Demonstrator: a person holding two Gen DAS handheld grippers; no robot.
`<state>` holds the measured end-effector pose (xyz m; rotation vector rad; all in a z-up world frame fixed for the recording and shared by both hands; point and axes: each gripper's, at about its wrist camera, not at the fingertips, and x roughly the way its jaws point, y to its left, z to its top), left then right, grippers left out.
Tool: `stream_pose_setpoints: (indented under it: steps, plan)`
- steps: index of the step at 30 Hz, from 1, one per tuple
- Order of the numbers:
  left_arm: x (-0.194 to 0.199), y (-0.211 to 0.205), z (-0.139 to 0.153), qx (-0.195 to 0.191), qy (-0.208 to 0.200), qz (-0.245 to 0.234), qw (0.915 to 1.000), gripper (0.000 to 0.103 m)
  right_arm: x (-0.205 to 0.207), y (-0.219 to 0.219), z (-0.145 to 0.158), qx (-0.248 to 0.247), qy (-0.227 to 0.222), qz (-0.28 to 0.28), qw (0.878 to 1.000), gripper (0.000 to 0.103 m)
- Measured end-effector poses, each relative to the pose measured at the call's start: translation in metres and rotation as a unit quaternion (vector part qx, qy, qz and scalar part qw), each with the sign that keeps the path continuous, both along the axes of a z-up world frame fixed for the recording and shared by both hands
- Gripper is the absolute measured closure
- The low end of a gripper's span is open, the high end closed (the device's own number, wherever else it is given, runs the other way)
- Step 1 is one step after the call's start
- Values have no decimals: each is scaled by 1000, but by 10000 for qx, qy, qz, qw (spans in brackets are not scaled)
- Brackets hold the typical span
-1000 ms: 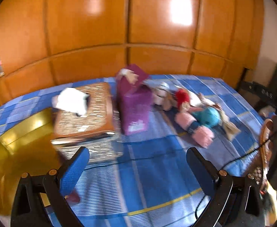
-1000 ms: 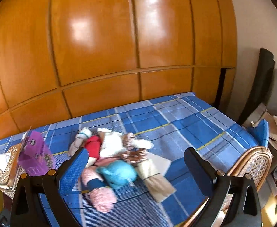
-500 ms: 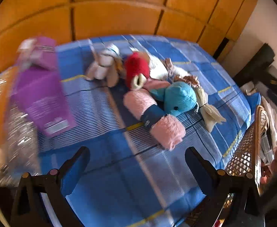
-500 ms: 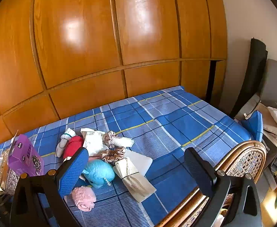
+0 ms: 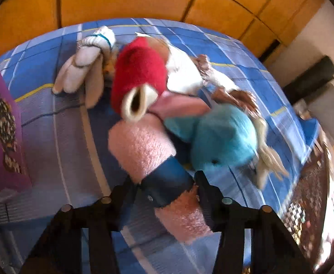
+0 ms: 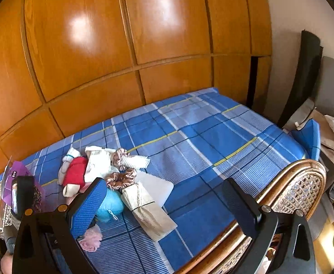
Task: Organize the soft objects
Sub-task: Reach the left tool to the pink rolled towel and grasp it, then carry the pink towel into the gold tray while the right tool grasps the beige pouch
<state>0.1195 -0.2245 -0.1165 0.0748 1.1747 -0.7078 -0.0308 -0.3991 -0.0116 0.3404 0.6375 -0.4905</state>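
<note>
The left gripper [image 5: 165, 188] has just been closing, and its jaws now sit tight against the navy band of a pink fuzzy roll [image 5: 144, 146] lying on the blue plaid bedspread [image 6: 189, 137], at the near edge of the heap of soft things. Touching it are a teal plush [image 5: 221, 141] and a red sock [image 5: 139, 75]. The right gripper [image 6: 164, 207] hangs above the bedspread, jaws wide apart and empty
</note>
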Motion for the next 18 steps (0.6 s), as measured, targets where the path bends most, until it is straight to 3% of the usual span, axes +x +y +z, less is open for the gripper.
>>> stream_pose_setpoints:
  steps: [5,8,11,13,16,17,18]
  plan:
    - [-30,38,1,-59,-252,-314,9992,55,21,-15,-6,360,465,221,9980,30]
    - [-44,66,-1,-186,-298,-387,9986,54,47,-16,-16,521,1096,749,9898,33]
    - [-47,84,-8,-349,-255,-286,9987,54,80,-3,-35,250,2070,1406,9679,33]
    - [-49,89,-9,-401,-233,-246,9986,54,101,8,-58,26,2878,1776,9411,33]
    - [-53,90,-8,-404,-284,-237,9985,54,115,14,-82,-6,3432,1985,9181,33]
    - [-51,83,-9,-386,-309,-248,9985,55,120,15,-91,-25,3618,2013,9103,39]
    - [-54,84,-8,-366,-341,-261,9984,55,122,15,-98,-67,3753,1968,9057,56]
